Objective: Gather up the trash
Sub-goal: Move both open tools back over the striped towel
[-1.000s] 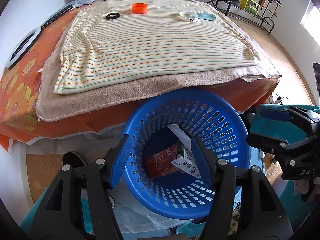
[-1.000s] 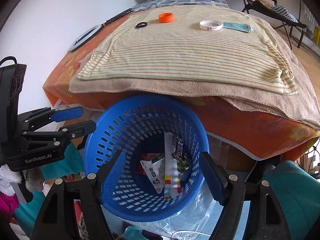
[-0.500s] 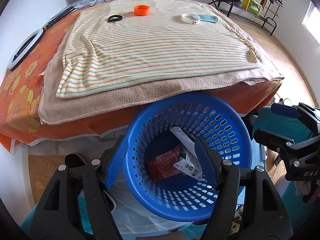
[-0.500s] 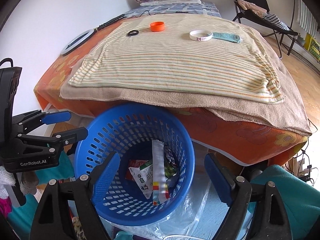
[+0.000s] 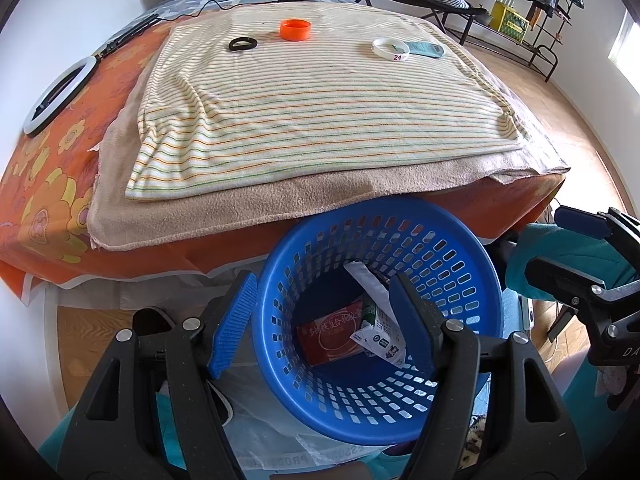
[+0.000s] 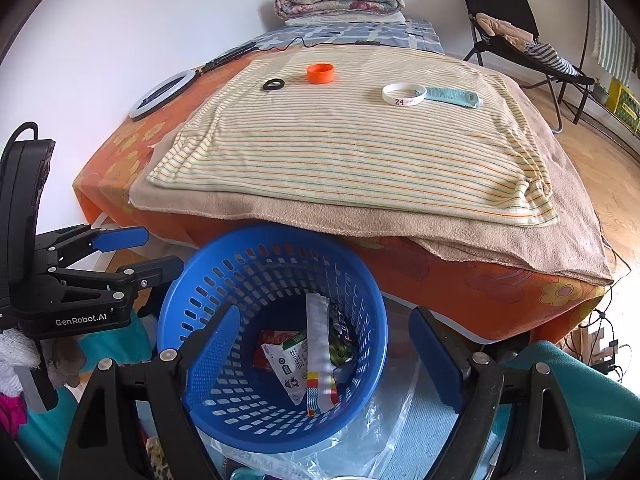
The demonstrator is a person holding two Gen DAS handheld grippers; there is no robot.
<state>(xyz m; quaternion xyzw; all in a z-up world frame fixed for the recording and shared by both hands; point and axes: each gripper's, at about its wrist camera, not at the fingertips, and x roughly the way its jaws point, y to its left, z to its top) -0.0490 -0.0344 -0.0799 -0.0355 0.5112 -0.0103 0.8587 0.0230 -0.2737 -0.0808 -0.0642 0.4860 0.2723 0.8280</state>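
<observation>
Trash: teal wrapper [image 6: 451,97] on the bed at 1 o'clock, orange cap [image 6: 320,73] at 12; other wrappers already in the basket [image 6: 200,280]. Left gripper [image 5: 324,324] and right gripper [image 6: 320,354] both spread, empty, above the basket. Between pickups, likely; next calls for reaching far across the striped towel [image 6: 352,152].
</observation>
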